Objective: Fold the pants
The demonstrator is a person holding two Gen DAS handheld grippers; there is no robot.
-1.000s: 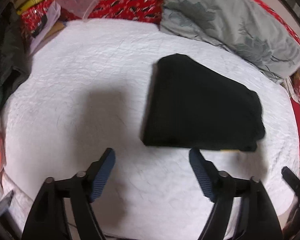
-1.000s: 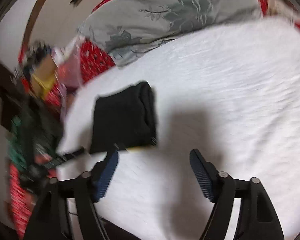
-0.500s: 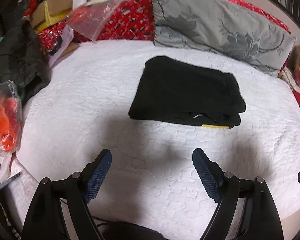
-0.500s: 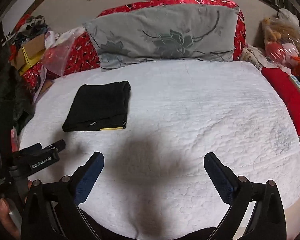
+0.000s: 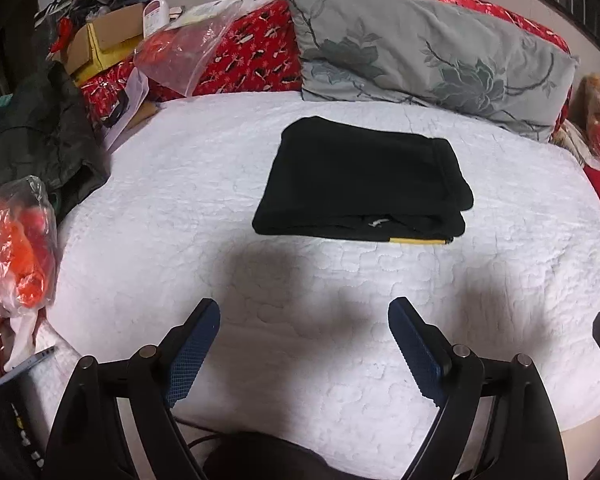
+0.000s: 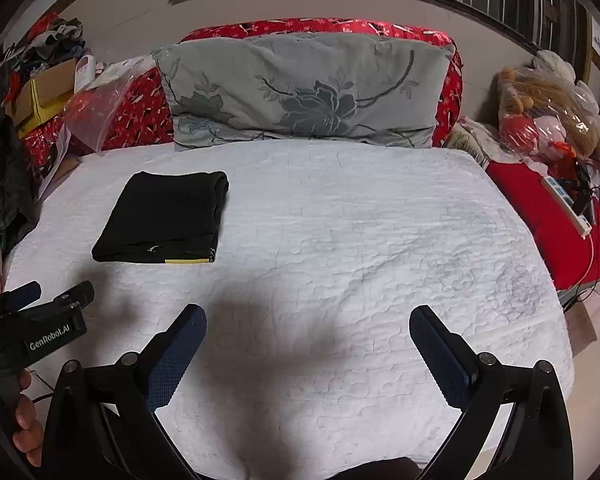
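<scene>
The black pants [image 5: 360, 184] lie folded into a flat rectangle on the white quilted bed [image 5: 180, 208], with a yellow label strip at the near edge. They also show in the right wrist view [image 6: 164, 216], at the bed's left. My left gripper [image 5: 304, 320] is open and empty, held above the bed's near edge, well short of the pants. My right gripper [image 6: 308, 332] is open and empty, over the bed's near middle. The left gripper [image 6: 44, 300] also shows at the left edge of the right wrist view.
A grey floral pillow [image 6: 300, 92] leans on a red headboard at the back. Boxes and plastic bags [image 5: 180, 52] pile at the back left, an orange bag [image 5: 16, 248] at the left, dark cloth [image 5: 40, 132] beside it. Bagged toys [image 6: 548, 112] and a power strip [image 6: 564, 208] lie right.
Both grippers have pulled back from the folded pants toward the bed's near edge and levelled out. The pants lie still. Both grippers stay open.
</scene>
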